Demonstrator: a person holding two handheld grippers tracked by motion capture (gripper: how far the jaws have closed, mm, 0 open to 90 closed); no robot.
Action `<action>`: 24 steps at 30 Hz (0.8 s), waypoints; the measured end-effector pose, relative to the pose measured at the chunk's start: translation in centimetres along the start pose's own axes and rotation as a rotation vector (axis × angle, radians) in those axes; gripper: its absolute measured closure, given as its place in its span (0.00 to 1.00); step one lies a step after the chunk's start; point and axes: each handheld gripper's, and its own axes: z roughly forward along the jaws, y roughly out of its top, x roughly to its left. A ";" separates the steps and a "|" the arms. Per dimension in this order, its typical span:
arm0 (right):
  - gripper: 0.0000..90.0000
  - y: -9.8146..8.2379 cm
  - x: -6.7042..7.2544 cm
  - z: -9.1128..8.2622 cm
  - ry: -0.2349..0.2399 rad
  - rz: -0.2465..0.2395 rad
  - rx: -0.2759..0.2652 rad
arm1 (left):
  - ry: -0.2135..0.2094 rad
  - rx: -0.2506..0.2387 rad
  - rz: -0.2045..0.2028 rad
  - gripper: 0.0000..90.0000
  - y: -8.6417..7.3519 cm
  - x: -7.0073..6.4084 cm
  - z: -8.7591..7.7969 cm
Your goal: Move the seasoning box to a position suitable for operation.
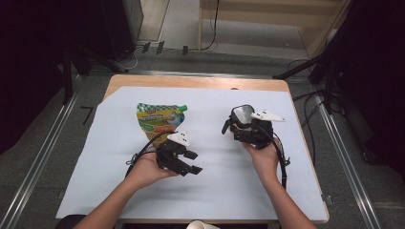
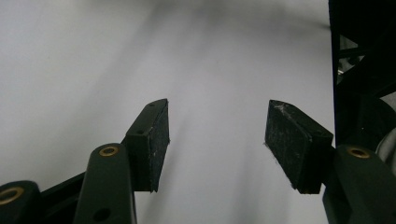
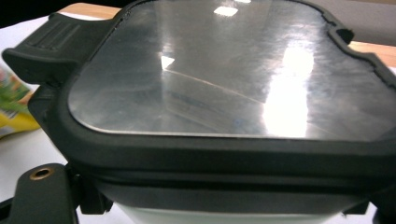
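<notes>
I'm seeing one pouch (image 1: 161,118) and one black-rimmed container (image 1: 241,116) on the white sheet (image 1: 95,162) covering the worktop (image 1: 191,82). The right gripper (image 1: 237,130) is clamping the container, glossy clear lid (image 3: 233,70) facing up, right of centre. The left gripper (image 1: 191,161) is sitting wide open over bare sheet, nothing between its pads (image 2: 286,137). The pouch is lying flat, green top pointing away from me.

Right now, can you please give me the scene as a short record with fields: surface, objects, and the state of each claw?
surface: white sheet laid on a wooden table
pouch: green and yellow pouch, lying flat, untouched
container: black-rimmed container with a shiny lid
left claw: open, nothing between its jaws
right claw: closed on the container
</notes>
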 end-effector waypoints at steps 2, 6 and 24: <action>0.17 -0.3 0.3 -0.4 0.010 -0.001 0.002 | -0.002 0.002 0.000 0.45 0.0 0.0 0.0; 0.17 -0.9 0.9 -1.0 0.032 -0.012 0.004 | -0.004 0.005 0.005 0.45 0.1 0.0 0.0; 0.17 -3.8 3.8 -1.6 0.154 -0.085 0.064 | 0.013 -0.015 -0.004 0.46 0.2 0.4 -0.7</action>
